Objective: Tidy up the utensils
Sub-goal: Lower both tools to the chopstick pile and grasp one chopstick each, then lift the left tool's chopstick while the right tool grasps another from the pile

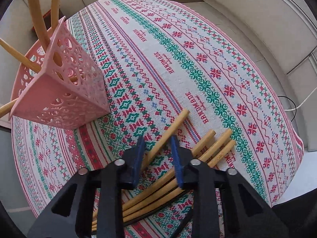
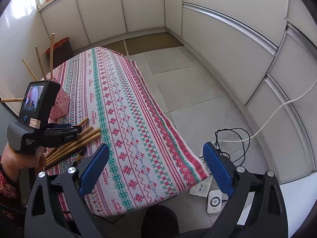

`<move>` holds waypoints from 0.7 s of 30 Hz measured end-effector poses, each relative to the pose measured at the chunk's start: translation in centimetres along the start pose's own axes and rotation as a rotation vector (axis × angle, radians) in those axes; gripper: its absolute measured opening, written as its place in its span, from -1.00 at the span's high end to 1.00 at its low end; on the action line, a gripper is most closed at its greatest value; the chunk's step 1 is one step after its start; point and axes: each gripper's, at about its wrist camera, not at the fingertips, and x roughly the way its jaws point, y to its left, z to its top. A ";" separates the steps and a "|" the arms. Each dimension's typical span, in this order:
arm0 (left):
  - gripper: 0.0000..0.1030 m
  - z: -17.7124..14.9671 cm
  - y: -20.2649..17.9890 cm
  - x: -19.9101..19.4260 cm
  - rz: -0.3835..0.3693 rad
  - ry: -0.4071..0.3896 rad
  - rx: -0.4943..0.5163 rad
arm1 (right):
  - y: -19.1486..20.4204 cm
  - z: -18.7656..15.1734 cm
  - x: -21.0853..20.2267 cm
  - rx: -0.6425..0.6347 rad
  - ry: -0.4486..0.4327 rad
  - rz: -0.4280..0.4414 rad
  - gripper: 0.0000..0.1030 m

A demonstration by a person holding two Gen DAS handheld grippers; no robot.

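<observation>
On the patterned cloth [image 1: 178,63] covering the surface, a pile of bamboo sticks [image 1: 214,146] lies near the pink holder [image 1: 65,91], and the left claw [image 1: 157,154] is right down on it. One stick [image 1: 170,132], lying apart on the holder's side of the pile, runs between the blue pads [image 1: 138,154]; the jaws are narrow, but whether they actually pinch it I cannot tell. The holder stands just beyond the pile, more sticks [image 1: 33,6] poking out of its top. The right claw [image 2: 156,170] hovers well away from the holder, over the cloth's near edge, jaws wide apart and empty.
</observation>
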 end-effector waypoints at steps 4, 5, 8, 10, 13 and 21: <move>0.73 -1.0 0.0 -0.3 -0.031 -0.078 0.070 | -0.2 0.1 0.4 0.025 0.019 0.018 -0.79; 0.77 -1.4 0.1 -0.6 -0.035 -0.107 0.091 | -0.3 0.2 0.6 0.042 0.027 0.026 -0.79; 0.82 -2.8 0.5 -2.9 -0.058 -0.195 0.145 | -0.6 0.3 1.5 0.122 0.087 0.074 -0.79; 0.83 -3.8 0.5 -5.3 -0.075 -0.264 0.177 | -0.7 0.4 2.6 0.194 0.152 0.125 -0.79; 0.84 -5.6 0.9 -9.3 -0.089 -0.361 0.198 | 0.3 0.6 3.8 0.278 0.224 0.204 -0.72; 0.84 -11.3 2.9 -18.1 -0.074 -0.550 0.146 | 7.6 2.3 8.8 0.340 0.350 0.220 0.15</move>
